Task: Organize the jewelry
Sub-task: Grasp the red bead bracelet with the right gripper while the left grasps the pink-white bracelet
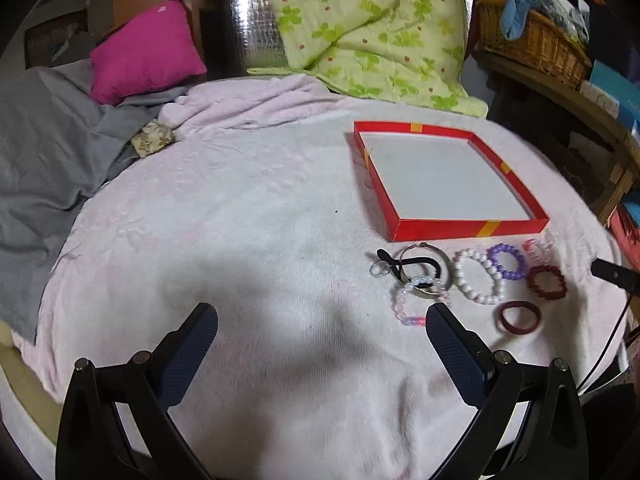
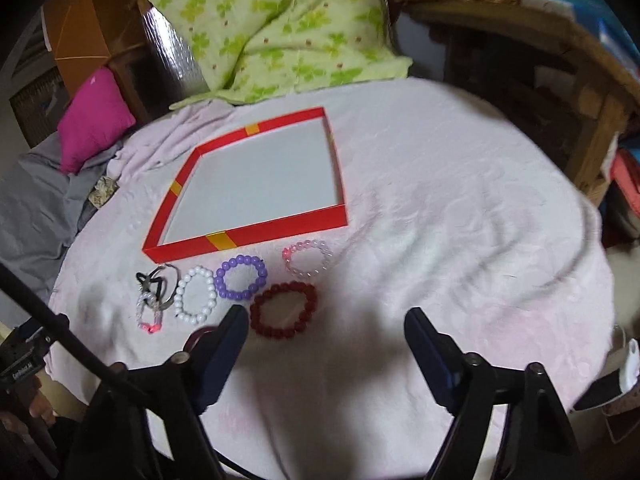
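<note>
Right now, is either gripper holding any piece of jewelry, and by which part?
Nothing is held. The left gripper and the right gripper are both open, with only pale pink blanket between their fingers.

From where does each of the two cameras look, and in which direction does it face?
Left wrist: sits on the left hand-held gripper, looks forward and down over the pink blanket; the bracelets and red box lid lie to its right; its own open fingers show.
Right wrist: sits on the right hand-held gripper, looks down at the dark red bead bracelet; the lid lies ahead-left; open fingers show.
Shared: lid, bracelets, green quilt.
</note>
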`<state>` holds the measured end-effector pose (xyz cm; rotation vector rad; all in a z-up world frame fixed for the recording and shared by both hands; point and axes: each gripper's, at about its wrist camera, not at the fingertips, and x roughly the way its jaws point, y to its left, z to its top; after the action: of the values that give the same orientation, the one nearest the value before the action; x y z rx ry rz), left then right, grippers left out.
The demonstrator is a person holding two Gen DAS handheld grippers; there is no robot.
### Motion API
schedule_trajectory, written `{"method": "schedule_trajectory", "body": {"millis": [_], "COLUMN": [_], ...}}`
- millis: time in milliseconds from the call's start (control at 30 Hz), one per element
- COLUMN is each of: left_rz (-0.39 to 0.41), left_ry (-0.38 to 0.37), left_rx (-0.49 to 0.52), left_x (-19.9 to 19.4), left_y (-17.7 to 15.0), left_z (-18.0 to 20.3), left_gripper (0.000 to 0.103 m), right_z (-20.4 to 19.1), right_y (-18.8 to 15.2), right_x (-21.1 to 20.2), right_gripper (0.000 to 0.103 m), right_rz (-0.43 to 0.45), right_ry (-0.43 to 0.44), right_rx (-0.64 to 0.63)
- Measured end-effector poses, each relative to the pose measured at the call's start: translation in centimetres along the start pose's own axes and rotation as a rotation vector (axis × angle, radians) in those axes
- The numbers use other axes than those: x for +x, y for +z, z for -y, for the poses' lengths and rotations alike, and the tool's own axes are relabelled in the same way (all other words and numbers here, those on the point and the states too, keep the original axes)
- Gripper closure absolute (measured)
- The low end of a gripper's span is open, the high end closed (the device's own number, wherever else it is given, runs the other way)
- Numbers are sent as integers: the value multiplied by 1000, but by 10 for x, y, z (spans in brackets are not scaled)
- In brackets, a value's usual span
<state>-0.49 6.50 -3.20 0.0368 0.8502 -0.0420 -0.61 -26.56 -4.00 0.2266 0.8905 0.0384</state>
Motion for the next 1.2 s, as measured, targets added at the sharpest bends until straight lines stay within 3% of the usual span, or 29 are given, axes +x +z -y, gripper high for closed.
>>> {"method": "schedule_trajectory", "body": {"millis": [133,267,333,400,500,600,1000,1200], "left_rz": [-19,-30,-46,-53,-55,-61,-76,-179], "left_ry": [5,-12,4,30,27,-10,-45,-128], "left_rx": [46,63,84,116,127,118,104,87], "left_x": [24,42,51,56,58,58,68,87], "left_y": [2,-2,-4,-5,-4,-3,4,2], "left_z": [6,9,13,19,23,26,43,49], "left_gripper": [0,0,0,0,0,0,1,30], "right_z": [-9,-4,2,0,-8,-22,-7,-8], "right_y": [2,-9,-9,-8,-10,-13,-9,-6], "right_x": [38,63,64,64,64,58,48,46], "right_gripper": [36,60,62,82,91,92,93,93], "right_rz": [-90,-153,-145,-127,-120,-84,-52,-39], "right_ry": [21,-71,-61,-66,-114,-165,-122,-96], "right_rx": [-24,-24,5,-9,-78,-148,-25,1]}}
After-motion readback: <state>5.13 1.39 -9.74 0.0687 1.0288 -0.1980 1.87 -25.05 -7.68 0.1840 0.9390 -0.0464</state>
